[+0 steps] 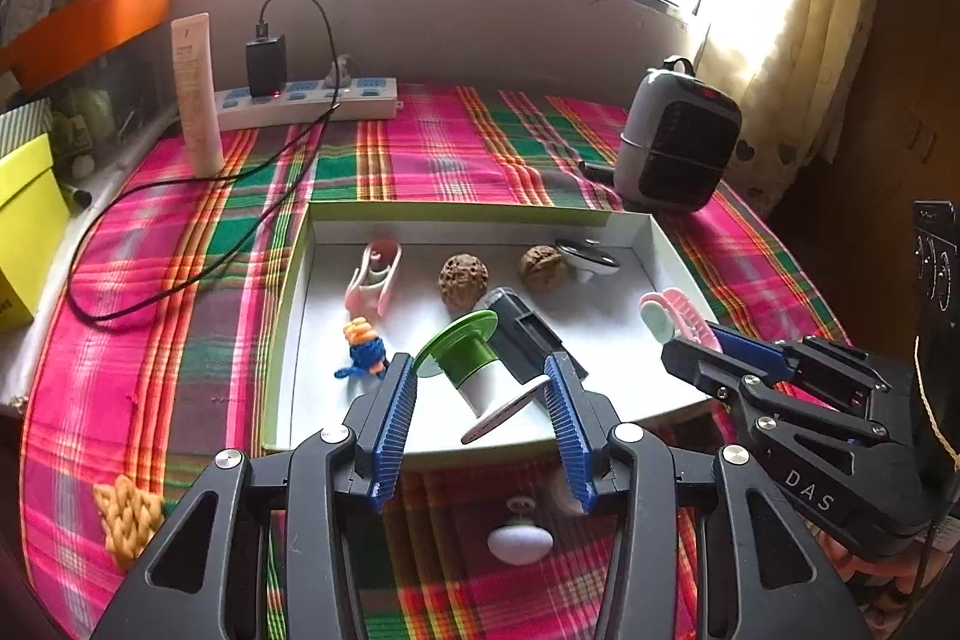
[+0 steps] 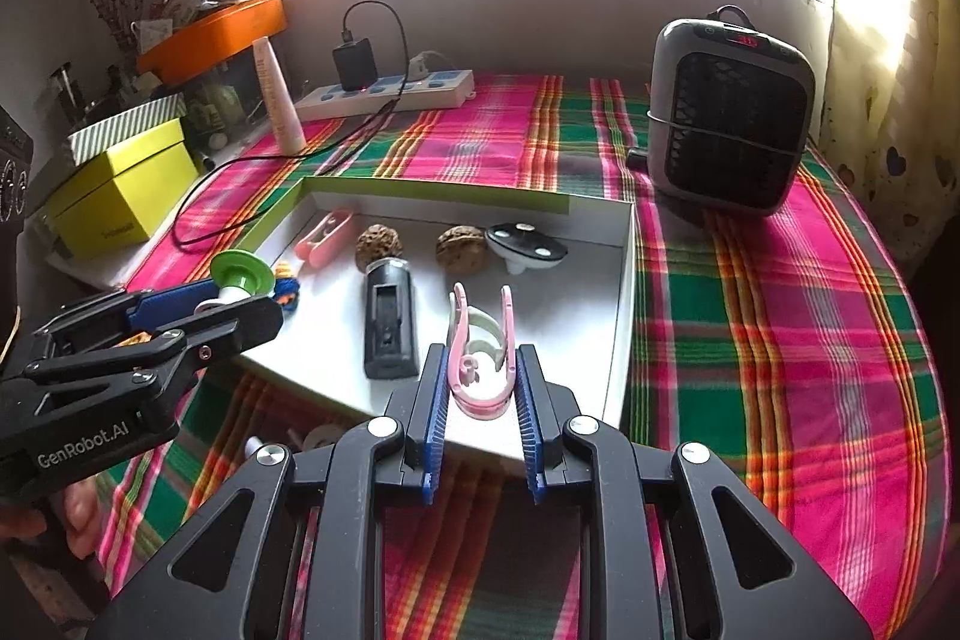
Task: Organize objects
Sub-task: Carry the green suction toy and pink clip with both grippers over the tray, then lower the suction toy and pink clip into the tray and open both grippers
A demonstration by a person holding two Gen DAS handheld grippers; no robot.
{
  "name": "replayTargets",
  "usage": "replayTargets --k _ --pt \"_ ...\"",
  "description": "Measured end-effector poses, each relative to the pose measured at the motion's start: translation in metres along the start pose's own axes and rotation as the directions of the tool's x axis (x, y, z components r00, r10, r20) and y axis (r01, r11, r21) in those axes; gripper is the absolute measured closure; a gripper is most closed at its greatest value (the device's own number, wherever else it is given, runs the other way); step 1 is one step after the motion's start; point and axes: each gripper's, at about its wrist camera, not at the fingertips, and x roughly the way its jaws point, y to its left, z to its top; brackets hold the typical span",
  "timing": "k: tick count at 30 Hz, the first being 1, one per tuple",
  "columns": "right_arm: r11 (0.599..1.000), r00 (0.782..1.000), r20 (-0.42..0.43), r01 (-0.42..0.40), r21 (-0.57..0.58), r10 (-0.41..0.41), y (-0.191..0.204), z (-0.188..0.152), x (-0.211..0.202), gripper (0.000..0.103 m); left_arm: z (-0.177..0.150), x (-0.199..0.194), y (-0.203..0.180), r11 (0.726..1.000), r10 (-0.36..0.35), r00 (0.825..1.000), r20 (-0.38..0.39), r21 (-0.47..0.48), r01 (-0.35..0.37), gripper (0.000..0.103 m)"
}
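Observation:
A shallow white box lid point(image 1: 300, 340) point(image 2: 624, 280) lies on the plaid cloth. My left gripper point(image 1: 480, 370) is shut on a green and white spool point(image 1: 474, 370) point(image 2: 240, 277), held over the lid's near edge. My right gripper point(image 2: 480, 364) point(image 1: 696, 346) is shut on a pink and mint clip point(image 2: 480, 346) point(image 1: 672, 316), over the lid's near right part. In the lid lie another pink clip point(image 1: 375, 277), two walnuts point(image 1: 462, 280) point(image 1: 543, 268), a black block point(image 2: 390, 328), a blue knitted figure point(image 1: 363, 346) and a black-white knob point(image 2: 525, 241).
A white knob point(image 1: 519, 541) and a yellow knitted piece point(image 1: 129, 517) lie on the cloth in front of the lid. A grey heater point(image 2: 729, 112) stands at the back right. A power strip point(image 1: 306, 97) with cable, a tube point(image 1: 195, 94) and yellow box point(image 2: 120, 196) are left.

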Motion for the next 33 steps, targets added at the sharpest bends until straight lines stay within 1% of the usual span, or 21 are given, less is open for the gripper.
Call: replayTargets --k 10,33 --pt "1.0 1.0 -0.028 0.008 0.007 -0.008 -0.005 0.007 0.019 0.08 0.008 0.022 0.006 1.0 -0.004 1.0 -0.028 -0.022 0.003 0.061" --pt "1.0 0.996 -0.091 0.004 -0.031 -0.007 -0.006 0.016 0.051 0.081 0.012 0.057 0.014 1.0 0.021 0.996 -0.087 -0.019 -0.023 0.06"
